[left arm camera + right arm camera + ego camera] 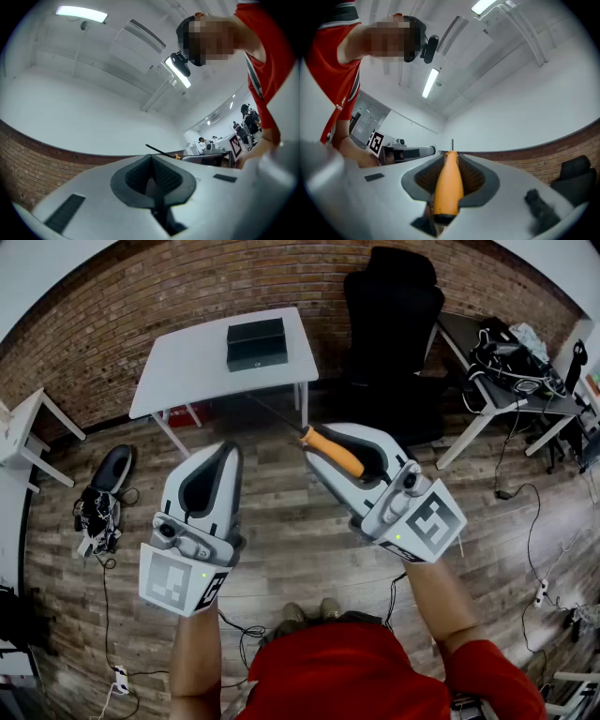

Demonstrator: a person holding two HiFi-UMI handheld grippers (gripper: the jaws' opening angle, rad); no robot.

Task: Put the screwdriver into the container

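My right gripper (pixel 328 439) is shut on the orange handle of a screwdriver (pixel 333 453), held in the air above the wooden floor; the thin shaft points toward the white table (pixel 187 367). In the right gripper view the screwdriver (pixel 448 185) lies between the pads of the right gripper (pixel 450 157), tip upward. A black box-shaped container (pixel 256 343) sits on the table's far part. My left gripper (pixel 223 454) hangs beside the right one, shut with nothing in it. In the left gripper view the left gripper (pixel 152 161) has its pads together, and the screwdriver (pixel 160 151) shows just beyond them.
A black office chair (pixel 389 315) stands right of the table. A desk with cables and gear (pixel 511 371) fills the far right. A small white table (pixel 19 432) and dark items (pixel 103 488) lie at the left. Cables and power strips run across the floor.
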